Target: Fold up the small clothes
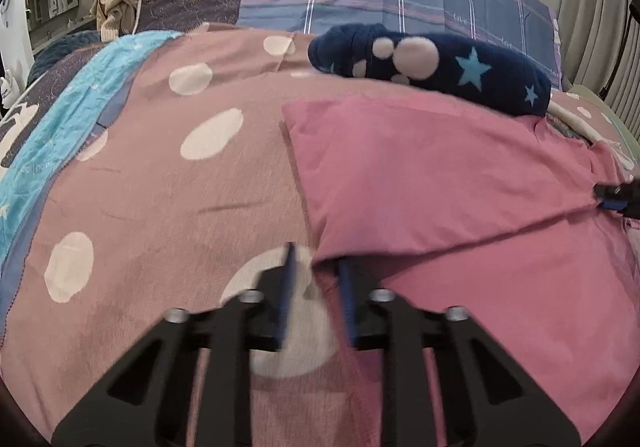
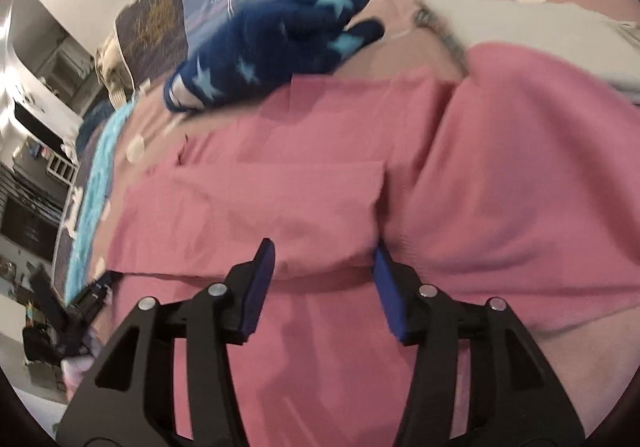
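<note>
Lying across the polka-dot bedspread [image 1: 132,207], the pink garment [image 1: 460,187] shows a folded-over layer in the left wrist view; the left gripper [image 1: 316,271] has its jaws narrowly apart at the fold's corner, grip unclear through blur. From the right wrist, the right gripper [image 2: 324,271] hangs with jaws apart over the fold edge, below a navy star sock [image 2: 260,59].
</note>
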`<state>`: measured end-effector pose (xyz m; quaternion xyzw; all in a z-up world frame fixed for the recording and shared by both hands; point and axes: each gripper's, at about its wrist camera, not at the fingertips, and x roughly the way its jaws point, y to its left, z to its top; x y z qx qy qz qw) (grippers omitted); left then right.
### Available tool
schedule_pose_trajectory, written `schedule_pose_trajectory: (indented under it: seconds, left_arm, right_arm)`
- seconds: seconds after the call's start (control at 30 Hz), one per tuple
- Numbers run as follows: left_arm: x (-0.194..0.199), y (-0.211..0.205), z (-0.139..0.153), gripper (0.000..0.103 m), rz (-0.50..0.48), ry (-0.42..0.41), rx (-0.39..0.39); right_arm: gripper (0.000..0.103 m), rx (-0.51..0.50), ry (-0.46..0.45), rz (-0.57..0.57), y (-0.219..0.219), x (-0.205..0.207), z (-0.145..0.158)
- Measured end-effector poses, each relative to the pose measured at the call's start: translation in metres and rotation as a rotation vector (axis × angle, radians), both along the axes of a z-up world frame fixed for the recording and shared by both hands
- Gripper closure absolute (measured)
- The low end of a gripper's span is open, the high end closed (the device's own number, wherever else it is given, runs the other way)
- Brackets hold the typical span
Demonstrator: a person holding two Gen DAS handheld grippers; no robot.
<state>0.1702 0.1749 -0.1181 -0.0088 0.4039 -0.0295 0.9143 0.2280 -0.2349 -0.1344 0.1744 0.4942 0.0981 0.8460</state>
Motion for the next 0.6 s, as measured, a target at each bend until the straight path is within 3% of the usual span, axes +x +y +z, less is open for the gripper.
schedule_pose_trajectory:
  seconds: [0.03,0.17,0.33,0.43,0.5,0.57,0.6]
  left_arm:
    - [-0.002,0.001,0.005,0.093,0.013,-0.022,0.005]
    - [-0.011,0.006,0.012,0.093,0.025,-0.059,0.013]
    - [-0.021,0.006,0.000,0.093,-0.003,0.009,0.051]
    - [-0.034,0.013,0.013,0.093,-0.022,-0.007,0.024]
    - [-0.039,0.019,0.023,0.085,-0.034,-0.028,-0.021]
    - [-0.039,0.028,0.039,0.059,-0.041,-0.076,-0.111]
    - [-0.036,0.031,0.044,0.056,-0.037,-0.097,-0.142]
  right_arm:
    - [0.097,-0.050,-0.011,0.005,0.008,0.002,0.002]
    - [0.097,-0.078,-0.093,-0.033,0.014,-0.013,0.036]
    - [0.094,-0.156,0.104,-0.085,0.002,-0.018,0.016]
    - [0.087,-0.152,0.108,-0.094,-0.010,-0.028,0.008]
    - [0.081,-0.123,0.093,-0.101,-0.015,-0.033,0.010]
    - [0.073,-0.139,0.050,-0.109,-0.017,-0.033,0.019]
    - [0.071,-0.147,0.030,-0.106,-0.017,-0.032,0.022]
